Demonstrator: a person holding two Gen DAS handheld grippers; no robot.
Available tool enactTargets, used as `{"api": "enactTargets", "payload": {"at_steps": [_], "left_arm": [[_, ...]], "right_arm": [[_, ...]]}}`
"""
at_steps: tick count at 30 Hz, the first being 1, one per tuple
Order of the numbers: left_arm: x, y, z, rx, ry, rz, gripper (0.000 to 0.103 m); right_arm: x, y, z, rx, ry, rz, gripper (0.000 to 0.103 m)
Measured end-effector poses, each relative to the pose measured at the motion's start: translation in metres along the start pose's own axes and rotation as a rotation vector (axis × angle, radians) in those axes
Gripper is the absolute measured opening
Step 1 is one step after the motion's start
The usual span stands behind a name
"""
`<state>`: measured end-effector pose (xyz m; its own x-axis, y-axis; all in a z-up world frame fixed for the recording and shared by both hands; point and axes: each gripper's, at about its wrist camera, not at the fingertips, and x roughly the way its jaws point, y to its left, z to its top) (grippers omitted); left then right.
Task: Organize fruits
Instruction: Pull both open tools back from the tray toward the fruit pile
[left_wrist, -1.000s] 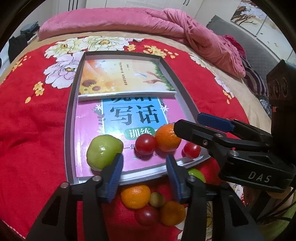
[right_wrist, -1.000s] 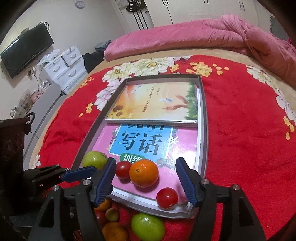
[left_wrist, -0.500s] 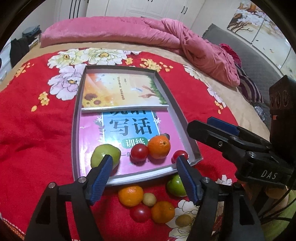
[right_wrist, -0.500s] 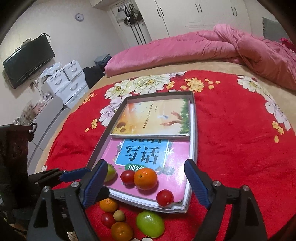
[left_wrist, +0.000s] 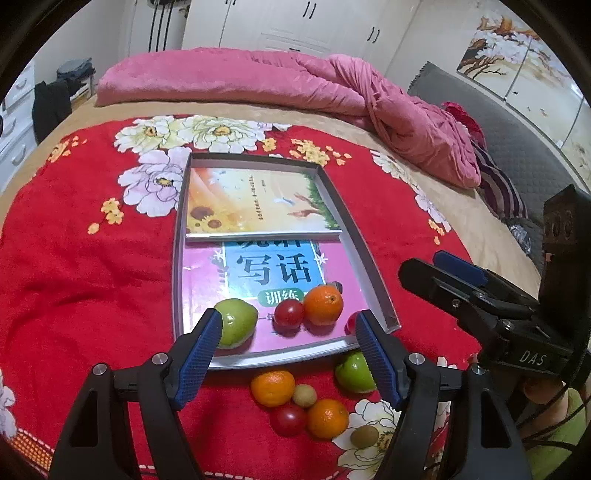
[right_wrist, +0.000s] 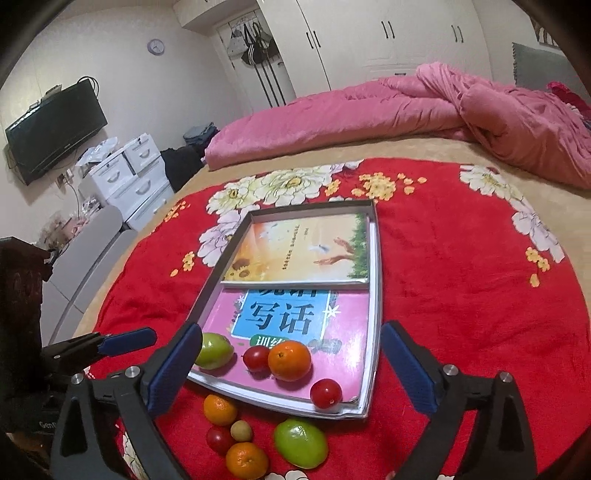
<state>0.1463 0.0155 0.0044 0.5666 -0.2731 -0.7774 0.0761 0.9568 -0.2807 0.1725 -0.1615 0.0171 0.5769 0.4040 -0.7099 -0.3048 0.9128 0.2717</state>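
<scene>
My left hand-held gripper (left_wrist: 288, 354) is a black plastic clamp frame with two angled arms, each ending in a blue ribbed pad (left_wrist: 199, 354). A silver screw head (left_wrist: 159, 357) sits at each pad's base, and another further out on each arm. My right hand-held gripper (right_wrist: 291, 373) is built the same: black arms, blue textured pads (right_wrist: 404, 373), round silver screws (right_wrist: 448, 369) at the joints. Seen from my left camera, the right unit's side shows a blue fingertip, small dark screws, white "DAS" lettering (left_wrist: 532, 357) on its black body, and a dark boxy block above it. Thin black cables (left_wrist: 554, 432) trail beneath, near a patch of green clothing (left_wrist: 565, 439).
</scene>
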Motion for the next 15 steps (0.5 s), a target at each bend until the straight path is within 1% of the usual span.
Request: {"api": "enactTargets", "payload": {"at_steps": [3,4,9,12,15], "left_arm": [[-0.006,-0.001,0.000,0.004,-0.014,0.007,0.077],[-0.007,-0.001,0.000,0.004,-0.017,0.010,0.077],[-0.013,0.003,0.001,-0.005,-0.031,0.020,0.077],[-0.017,0.005,0.001,-0.012,-0.038,0.020,0.077],[-0.021,0.008,0.001,-0.016,-0.045,0.024,0.077]], "right_arm": [[-0.007,0.001,0.002,0.002,-0.027,0.007,0.100],[-0.009,0.002,0.002,0.002,-0.031,0.009,0.102],[-0.017,0.004,0.004,-0.001,-0.051,0.008,0.102],[-0.022,0.003,0.005,0.015,-0.069,0.034,0.102],[-0.026,0.004,0.006,0.012,-0.079,0.031,0.102]]}}
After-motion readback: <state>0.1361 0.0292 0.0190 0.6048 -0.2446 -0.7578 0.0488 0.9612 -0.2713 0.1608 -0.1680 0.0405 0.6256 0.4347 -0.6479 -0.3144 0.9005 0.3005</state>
